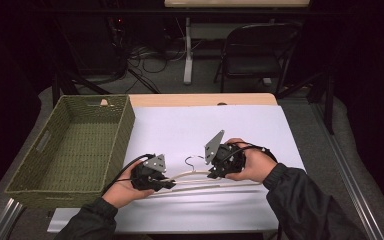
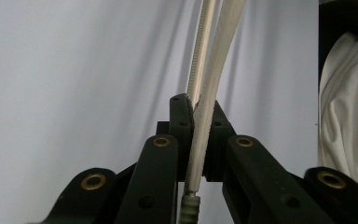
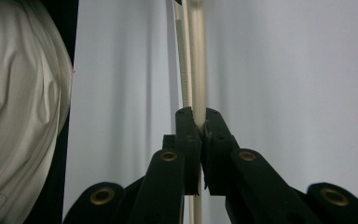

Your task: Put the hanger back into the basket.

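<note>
1. Lying flat on a white sheet (image 1: 190,125) that covers most of the bench (image 1: 200,99), a cream clothes hanger (image 1: 200,181) sits at the near side of the sheet, between the two grippers, its dark wire hook (image 1: 193,160) pointing toward the far side of the sheet.
2. Left gripper (image 1: 164,185): held in the person's left hand (image 1: 125,189) at the hanger's left end. In the left gripper view, the fingers (image 2: 181,122) are pressed narrow on the hanger's pale arm (image 2: 216,70), which runs up between them; a ribbed cream bar (image 2: 200,51) runs alongside it, just left of the arm.
3. Right gripper (image 1: 214,174): held in the right hand (image 1: 252,165) just right of the hook, over the hanger's upper arm. In the right gripper view, the fingers (image 3: 186,128) are clamped narrow on the smooth cream arm (image 3: 196,60); the ribbed bar (image 3: 182,65) passes just left of that arm.
4. A grey three-cornered plate tops each gripper: one on the left (image 1: 155,162), one on the right (image 1: 214,146), the right one tilted up.
5. Green woven basket (image 1: 115,145) stands left of the hanger, at the left edge of the bench, touching the sheet's edge.
6. White cloth (image 2: 347,116) shows beyond the sheet's edge in both gripper views; what it is I cannot tell.
7. Beyond the bench, well apart from the hanger: a dark folding chair (image 1: 257,52), and cables (image 1: 150,57) on the floor.
8. Dark sleeves (image 1: 310,200) cover both forearms.
</note>
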### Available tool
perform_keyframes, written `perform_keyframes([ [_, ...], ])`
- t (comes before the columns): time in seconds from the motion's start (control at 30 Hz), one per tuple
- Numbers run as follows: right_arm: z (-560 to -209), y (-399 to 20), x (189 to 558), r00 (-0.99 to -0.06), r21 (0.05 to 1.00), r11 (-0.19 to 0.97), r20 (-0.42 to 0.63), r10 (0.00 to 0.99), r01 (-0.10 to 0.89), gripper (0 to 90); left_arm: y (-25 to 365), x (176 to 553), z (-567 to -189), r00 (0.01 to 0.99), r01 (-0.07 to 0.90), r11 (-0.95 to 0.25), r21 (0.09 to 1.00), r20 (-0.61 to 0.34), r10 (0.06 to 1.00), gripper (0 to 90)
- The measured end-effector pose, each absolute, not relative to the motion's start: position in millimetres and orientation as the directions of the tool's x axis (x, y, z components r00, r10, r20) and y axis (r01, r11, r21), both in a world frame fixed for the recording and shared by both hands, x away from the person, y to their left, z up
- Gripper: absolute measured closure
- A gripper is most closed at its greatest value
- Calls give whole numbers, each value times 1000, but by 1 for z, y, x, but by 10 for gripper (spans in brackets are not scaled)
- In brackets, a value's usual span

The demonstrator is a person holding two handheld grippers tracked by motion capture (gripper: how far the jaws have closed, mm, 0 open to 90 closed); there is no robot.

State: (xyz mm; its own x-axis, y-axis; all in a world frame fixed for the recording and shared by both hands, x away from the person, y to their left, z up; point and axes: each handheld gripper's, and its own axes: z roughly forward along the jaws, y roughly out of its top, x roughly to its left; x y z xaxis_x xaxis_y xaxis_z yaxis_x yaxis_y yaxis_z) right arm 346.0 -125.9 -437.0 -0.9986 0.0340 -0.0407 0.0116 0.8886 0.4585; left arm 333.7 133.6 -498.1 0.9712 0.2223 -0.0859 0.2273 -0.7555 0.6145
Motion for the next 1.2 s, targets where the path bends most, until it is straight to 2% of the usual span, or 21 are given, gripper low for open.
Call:
perform_keyframes([
  [0.37,-433,-132,346,-998,489,872,-38,48,23,835,135,318,-487,971,226,-731,644,-90,221,871],
  [0.43,-431,-137,346,-996,503,863,-49,79,44,713,137,312,-484,967,237,-721,651,-86,240,873],
  [0.47,-431,-137,346,-996,503,863,-49,79,44,713,138,309,-481,963,249,-715,654,-91,253,873],
  [0.6,-429,-151,347,-986,553,828,-58,157,99,563,146,299,-473,949,288,-698,655,-98,300,874],
  [0.67,-425,-165,348,-974,583,802,-74,213,131,522,150,293,-469,943,301,-693,655,-99,317,873],
  [0.97,-416,-206,345,-944,658,729,-81,320,190,502,181,283,-436,913,346,-621,703,-100,396,874],
  [1.2,-421,-232,345,-915,655,713,-81,396,251,473,219,289,-406,876,360,-573,736,-55,479,873],
])
